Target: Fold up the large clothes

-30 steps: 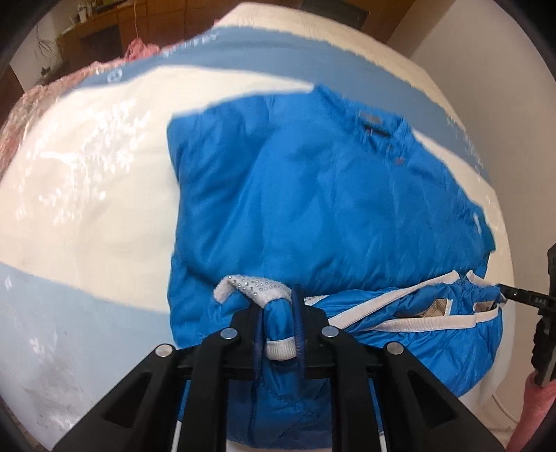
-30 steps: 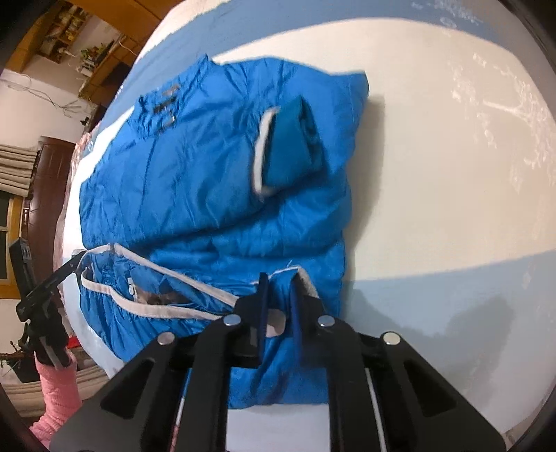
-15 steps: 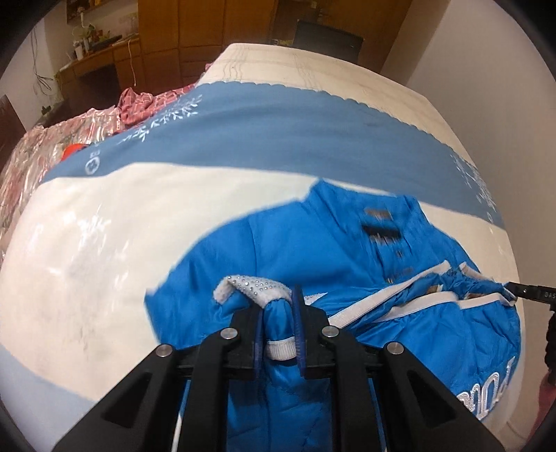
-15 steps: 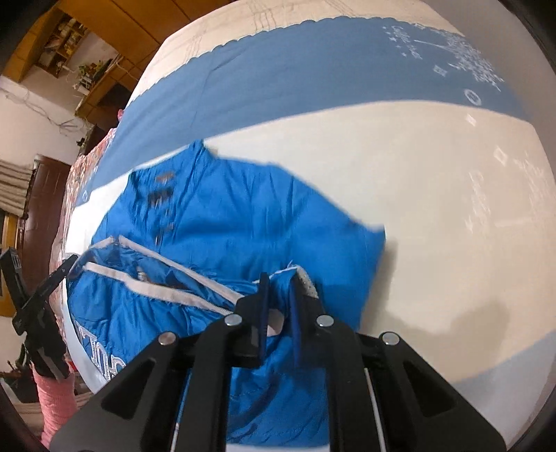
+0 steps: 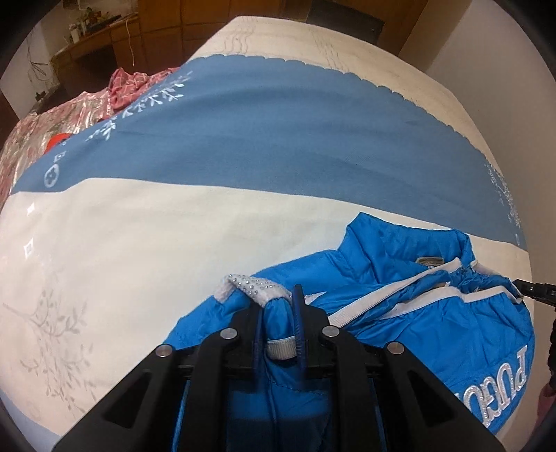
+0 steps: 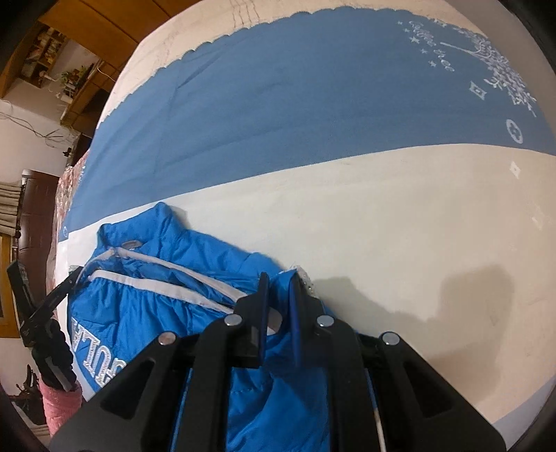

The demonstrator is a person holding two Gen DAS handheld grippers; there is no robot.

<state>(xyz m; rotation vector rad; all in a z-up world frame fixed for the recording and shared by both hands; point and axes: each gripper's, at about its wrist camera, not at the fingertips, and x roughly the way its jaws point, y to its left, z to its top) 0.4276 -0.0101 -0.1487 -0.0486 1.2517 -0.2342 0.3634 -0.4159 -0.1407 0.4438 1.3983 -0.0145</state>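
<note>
L gripper [image 5: 278, 333]: clenched on jacket [image 5: 434, 333] fabric, grey studded cuff [image 5: 257, 287] bunched just above the jaws. R gripper [image 6: 278, 313]: also clenched on the jacket [image 6: 149, 313], a blue fold pinched between the blue pads; a bit of grey studded trim is seen at the R pad's outer edge. Both are pointed steeply down at the bed.

Jacket: bright blue, puffy, white-trimmed; lower part is held up by both grippers and laid over the rest, silver lettering [image 5: 504, 389] shown upside down. White zip strips [image 6: 156, 274] are run across between the two grip points. Collar [image 5: 399, 240] is seen at the far end, resting on the cream part of the bed cover [image 5: 139, 243].

In the R view, the L gripper is seen from outside at the jacket's far corner, pink sleeve [image 6: 57, 400] below it.

Beyond jacket: wide blue band [image 5: 278, 139] w/ white snowflake print across the cover, then cream mattress edge. Pink patterned cloth [image 5: 132, 83] at far L of the bed. Wooden cabinets [image 5: 166, 21] in bkgd.
</note>
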